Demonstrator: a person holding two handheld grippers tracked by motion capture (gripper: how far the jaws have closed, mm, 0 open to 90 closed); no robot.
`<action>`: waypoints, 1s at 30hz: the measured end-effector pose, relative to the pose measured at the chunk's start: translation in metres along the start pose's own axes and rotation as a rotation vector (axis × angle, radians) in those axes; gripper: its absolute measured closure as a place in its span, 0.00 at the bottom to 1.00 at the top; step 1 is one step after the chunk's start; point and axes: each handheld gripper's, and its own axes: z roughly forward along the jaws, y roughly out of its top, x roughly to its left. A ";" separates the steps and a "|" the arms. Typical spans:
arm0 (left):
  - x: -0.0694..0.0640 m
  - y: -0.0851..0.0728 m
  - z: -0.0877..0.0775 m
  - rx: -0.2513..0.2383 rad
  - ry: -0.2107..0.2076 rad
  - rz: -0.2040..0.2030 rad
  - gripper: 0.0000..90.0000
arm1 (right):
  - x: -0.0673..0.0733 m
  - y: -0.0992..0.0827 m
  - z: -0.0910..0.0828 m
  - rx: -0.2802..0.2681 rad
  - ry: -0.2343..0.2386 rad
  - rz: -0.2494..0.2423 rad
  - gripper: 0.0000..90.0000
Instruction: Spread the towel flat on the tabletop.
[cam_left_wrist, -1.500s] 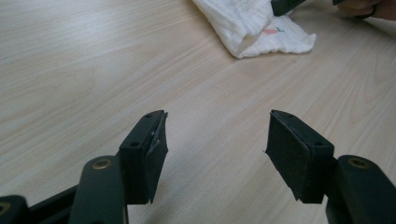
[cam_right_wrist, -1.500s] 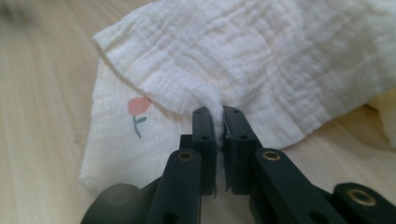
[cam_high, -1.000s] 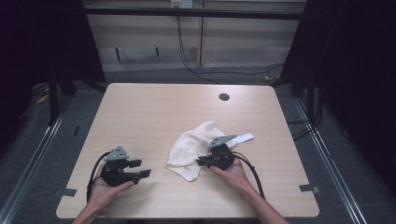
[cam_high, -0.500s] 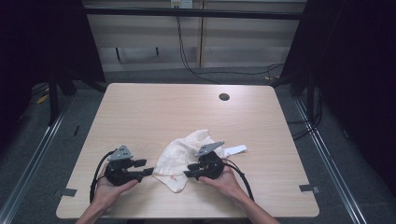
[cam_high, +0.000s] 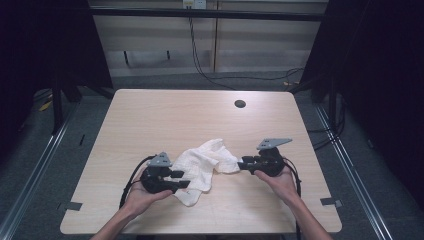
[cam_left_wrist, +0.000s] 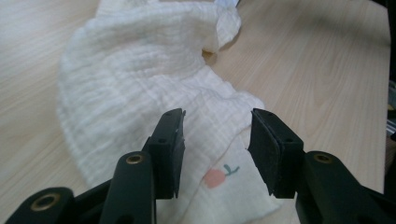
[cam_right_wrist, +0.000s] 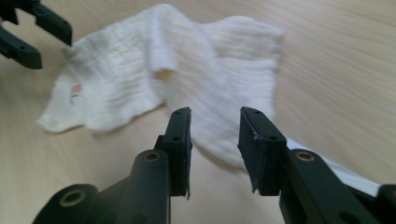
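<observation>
A crumpled white muslin cloth (cam_high: 204, 162) lies on the wooden table (cam_high: 165, 120), with a small peach print on its near corner (cam_left_wrist: 215, 178). My left gripper (cam_high: 184, 179) hovers over that corner. Its jaws have just been closing, but the pads (cam_left_wrist: 173, 140) still stand apart with the cloth (cam_left_wrist: 140, 79) beneath and between them. My right gripper (cam_high: 241, 164) sits at the cloth's right end. Its jaws have just been opening and the pads (cam_right_wrist: 183, 140) clear the fabric (cam_right_wrist: 196, 74). A white strip (cam_right_wrist: 348, 176) lies under its right jaw. The left gripper (cam_right_wrist: 55, 49) also shows far off.
A round cable hole (cam_high: 240, 103) sits near the table's far edge. Tape marks (cam_high: 73, 205) lie at the near corners. Black curtains and cables stand behind the table, and bare wood stretches beyond the cloth.
The right gripper dragged the cloth left and toward me, then let go and drew back to the right. The left gripper moved right over the cloth's near corner and narrowed its jaws.
</observation>
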 end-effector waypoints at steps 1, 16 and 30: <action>0.000 0.001 0.004 0.009 -0.008 0.007 0.62 | 0.000 0.000 0.000 0.000 0.000 0.000 0.74; 0.021 -0.020 0.014 0.090 0.037 0.019 0.77 | -0.007 -0.013 0.026 0.030 0.009 -0.039 0.78; 0.042 -0.026 0.000 0.078 0.080 -0.034 0.76 | 0.005 -0.009 0.039 0.028 0.070 -0.102 0.77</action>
